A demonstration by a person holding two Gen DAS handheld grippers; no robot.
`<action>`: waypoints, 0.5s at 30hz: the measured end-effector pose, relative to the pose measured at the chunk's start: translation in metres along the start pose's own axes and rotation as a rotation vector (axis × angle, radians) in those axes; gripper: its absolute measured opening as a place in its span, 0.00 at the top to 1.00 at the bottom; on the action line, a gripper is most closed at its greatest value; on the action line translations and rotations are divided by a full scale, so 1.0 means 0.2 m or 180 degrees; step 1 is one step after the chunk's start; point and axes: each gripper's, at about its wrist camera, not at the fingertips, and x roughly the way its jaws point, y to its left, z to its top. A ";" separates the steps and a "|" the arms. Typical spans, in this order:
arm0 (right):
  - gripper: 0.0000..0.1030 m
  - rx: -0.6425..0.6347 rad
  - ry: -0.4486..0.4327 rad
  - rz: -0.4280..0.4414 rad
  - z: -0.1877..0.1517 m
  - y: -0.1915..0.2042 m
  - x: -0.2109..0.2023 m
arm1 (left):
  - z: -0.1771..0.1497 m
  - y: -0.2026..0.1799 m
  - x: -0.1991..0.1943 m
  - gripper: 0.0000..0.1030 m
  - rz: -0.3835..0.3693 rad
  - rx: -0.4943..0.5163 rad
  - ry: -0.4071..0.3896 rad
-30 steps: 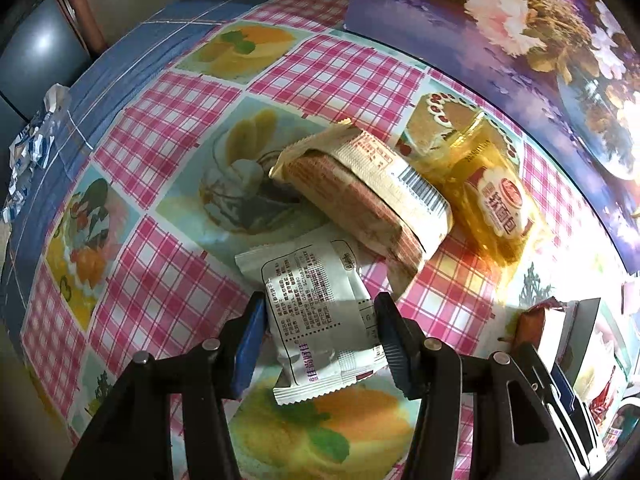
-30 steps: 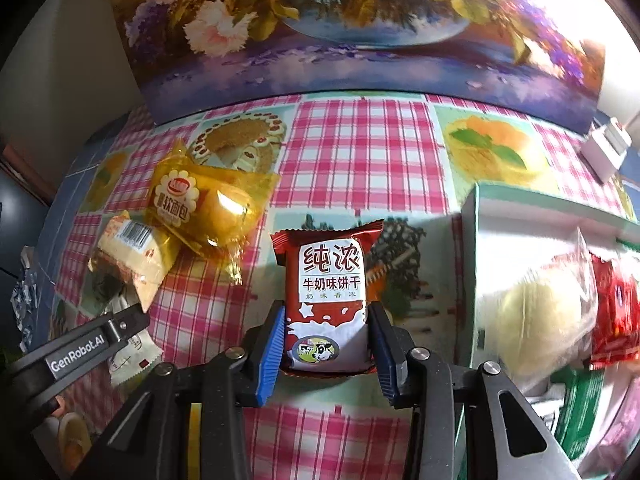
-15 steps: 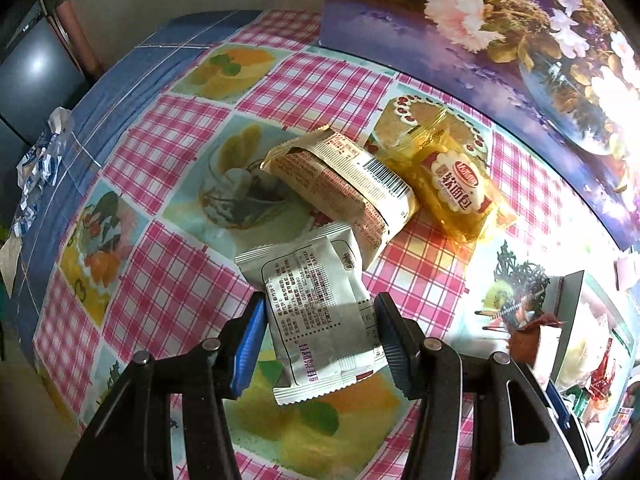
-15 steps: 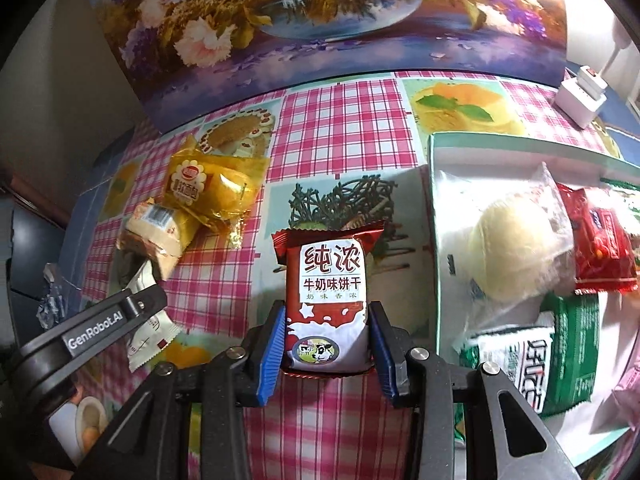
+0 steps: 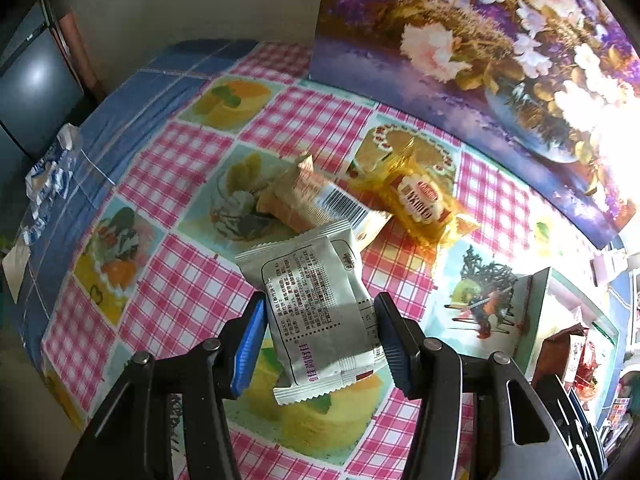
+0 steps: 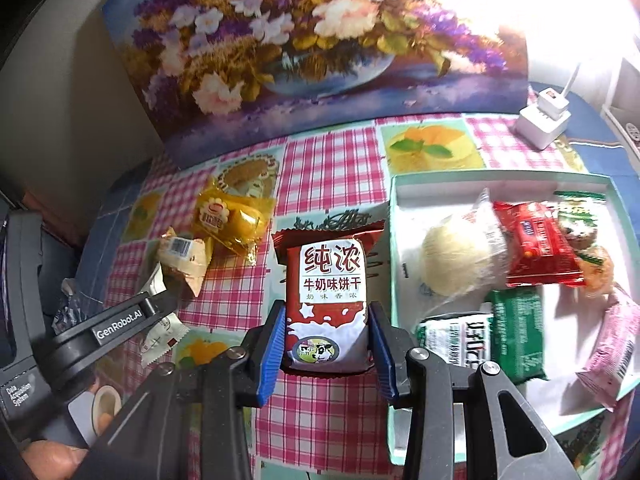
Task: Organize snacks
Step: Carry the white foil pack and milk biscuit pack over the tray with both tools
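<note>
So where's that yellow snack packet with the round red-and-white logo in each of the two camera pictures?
Left wrist view: yellow snack packet lies on the checked tablecloth, upper middle, just right of the barcoded tan packet.
Right wrist view: yellow snack packet sits left of centre, above and right of that tan packet.
Shared landmark: the flower painting standing behind it.

Table covered by checked pink-and-white tablecloth (image 5: 304,120) with fruit and dessert squares, blue border at the far edge. Flower painting (image 6: 320,40) leans upright against plain beige wall (image 5: 180,4). White charger (image 6: 544,118) near painting. Strong glare from the right.
</note>
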 end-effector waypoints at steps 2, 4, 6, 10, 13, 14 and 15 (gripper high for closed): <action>0.59 0.0006 -0.0044 -0.0026 -0.01 -0.01 -0.05 | 0.00 0.00 -0.04 0.46 -0.0031 0.0011 -0.0063; 0.59 0.0024 -0.0087 -0.0035 -0.01 -0.03 -0.09 | 0.01 -0.01 -0.08 0.46 -0.0050 0.0027 -0.0113; 0.59 0.0045 -0.0113 -0.0056 -0.02 -0.05 -0.12 | 0.02 -0.02 -0.11 0.46 -0.0081 0.0048 -0.0170; 0.59 0.0109 -0.0184 -0.0119 0.00 -0.10 -0.18 | 0.04 -0.04 -0.17 0.46 -0.0094 0.0083 -0.0281; 0.59 0.0179 -0.0245 -0.0190 0.03 -0.14 -0.23 | 0.04 -0.07 -0.22 0.46 -0.0159 0.0091 -0.0342; 0.59 0.0212 -0.0253 -0.0197 0.04 -0.16 -0.24 | 0.04 -0.08 -0.23 0.46 -0.0203 0.0099 -0.0357; 0.59 0.0253 -0.0259 -0.0204 0.05 -0.18 -0.25 | 0.04 -0.10 -0.24 0.46 -0.0220 0.0110 -0.0371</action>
